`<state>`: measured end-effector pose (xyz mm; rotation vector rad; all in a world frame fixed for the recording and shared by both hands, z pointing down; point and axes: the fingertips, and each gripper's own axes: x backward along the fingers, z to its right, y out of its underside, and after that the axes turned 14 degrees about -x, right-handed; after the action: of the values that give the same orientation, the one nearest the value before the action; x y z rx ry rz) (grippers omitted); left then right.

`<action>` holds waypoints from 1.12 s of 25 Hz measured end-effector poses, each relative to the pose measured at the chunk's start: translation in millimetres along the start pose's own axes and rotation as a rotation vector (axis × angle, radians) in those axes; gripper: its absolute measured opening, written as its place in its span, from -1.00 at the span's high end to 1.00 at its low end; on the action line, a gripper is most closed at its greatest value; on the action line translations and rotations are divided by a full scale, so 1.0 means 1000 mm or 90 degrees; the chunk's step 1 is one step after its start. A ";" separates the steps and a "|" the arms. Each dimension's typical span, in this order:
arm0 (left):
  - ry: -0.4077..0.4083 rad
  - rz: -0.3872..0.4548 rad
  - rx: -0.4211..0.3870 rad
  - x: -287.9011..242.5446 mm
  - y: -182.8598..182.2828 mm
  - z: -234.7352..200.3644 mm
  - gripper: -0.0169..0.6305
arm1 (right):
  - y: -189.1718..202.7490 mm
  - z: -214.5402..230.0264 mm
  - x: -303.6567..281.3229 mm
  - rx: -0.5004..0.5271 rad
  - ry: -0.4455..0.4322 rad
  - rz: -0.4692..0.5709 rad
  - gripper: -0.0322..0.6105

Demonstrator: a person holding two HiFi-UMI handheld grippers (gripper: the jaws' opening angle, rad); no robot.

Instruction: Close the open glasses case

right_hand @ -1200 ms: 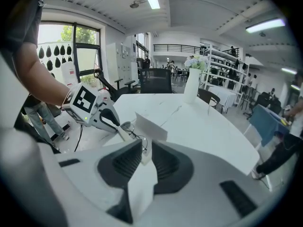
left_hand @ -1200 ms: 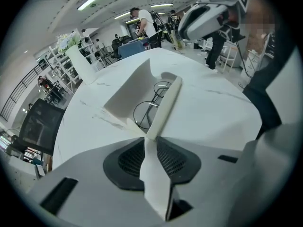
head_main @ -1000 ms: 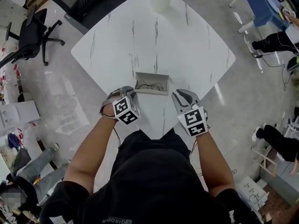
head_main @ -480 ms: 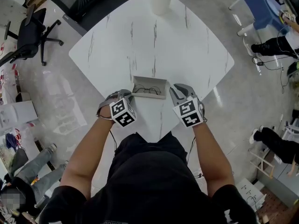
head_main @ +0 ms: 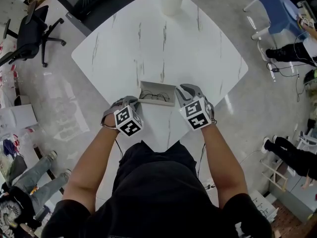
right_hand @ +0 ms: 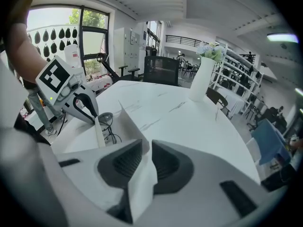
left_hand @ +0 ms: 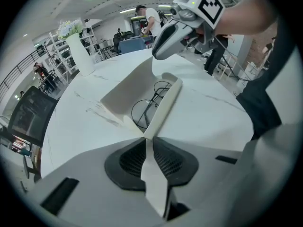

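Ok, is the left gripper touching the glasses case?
Touching. The left gripper view shows the left gripper clamped on an edge of the glasses case.

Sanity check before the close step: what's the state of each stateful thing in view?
glasses case: open, not yet closed.
glasses: lying inside the case, uncovered.
left gripper: shut on a thin panel at one end of the case.
right gripper: shut on a thin panel at the other end of the case.
vase: upright, with flowers in it.
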<state>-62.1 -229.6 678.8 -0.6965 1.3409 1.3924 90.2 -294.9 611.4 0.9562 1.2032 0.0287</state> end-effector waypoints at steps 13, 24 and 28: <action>0.002 0.000 0.019 -0.001 0.001 0.001 0.84 | -0.005 -0.004 -0.005 0.045 0.004 -0.017 0.83; -0.003 -0.001 0.027 -0.002 0.002 0.001 0.85 | -0.003 -0.004 -0.005 0.016 0.001 -0.019 0.84; 0.006 0.000 0.026 -0.002 0.001 0.001 0.85 | -0.003 -0.003 -0.004 0.015 0.004 -0.021 0.84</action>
<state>-62.0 -229.0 680.9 -0.6757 1.3731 1.3598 84.2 -297.0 612.6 0.9573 1.2269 -0.0088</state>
